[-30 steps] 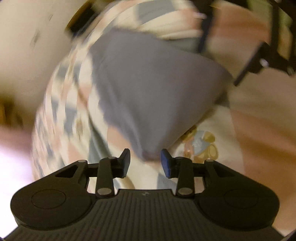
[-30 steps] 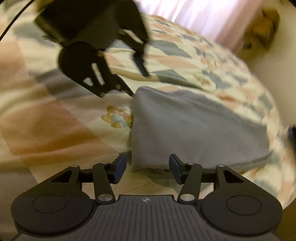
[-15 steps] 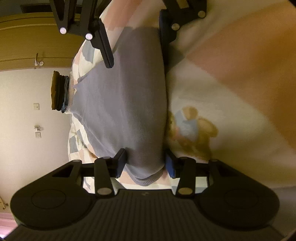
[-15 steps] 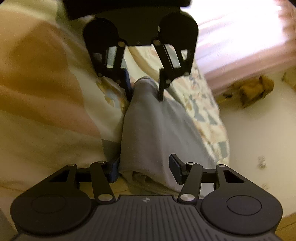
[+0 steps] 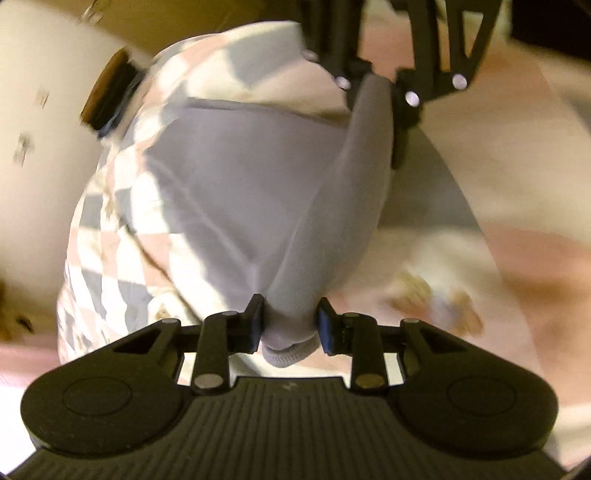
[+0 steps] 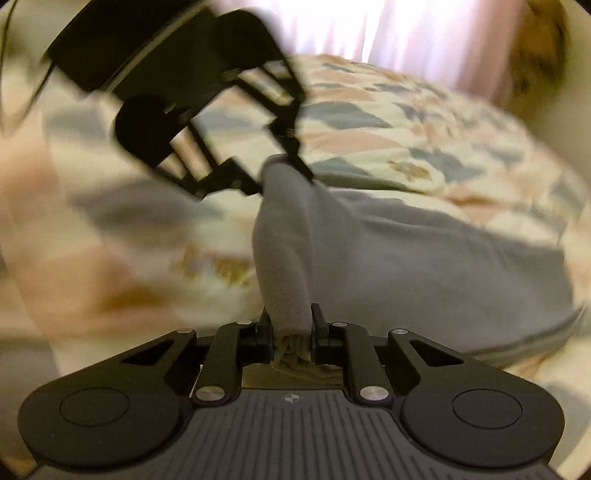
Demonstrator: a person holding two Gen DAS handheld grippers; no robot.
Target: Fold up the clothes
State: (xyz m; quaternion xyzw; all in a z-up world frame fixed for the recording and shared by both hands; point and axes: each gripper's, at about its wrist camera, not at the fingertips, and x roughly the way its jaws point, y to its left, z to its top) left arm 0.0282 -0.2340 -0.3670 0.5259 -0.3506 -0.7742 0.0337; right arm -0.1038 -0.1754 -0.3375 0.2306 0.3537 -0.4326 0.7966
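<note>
A grey folded garment (image 5: 258,206) lies on a patchwork quilt, one edge raised between the two grippers. My left gripper (image 5: 290,323) is shut on a thick corner of that edge, with cloth bulging between its blue pads. My right gripper (image 6: 291,330) is shut on the other corner, its jaws pinching the fabric tight. In the left wrist view the right gripper (image 5: 391,99) shows at the top, holding the far end. In the right wrist view the left gripper (image 6: 280,162) appears beyond, blurred, gripping the far end of the taut grey garment (image 6: 406,254).
The quilt (image 6: 388,122), with pink, grey and cream patches and a teddy-bear print (image 5: 436,302), covers the bed. Pink curtains (image 6: 369,29) hang behind it. A dark stack of items (image 5: 110,92) sits at the bed's far edge by a pale wall.
Both grippers have closed on the garment's edge and lifted it off the quilt, so the cloth now stretches between them. Both views are blurred with motion.
</note>
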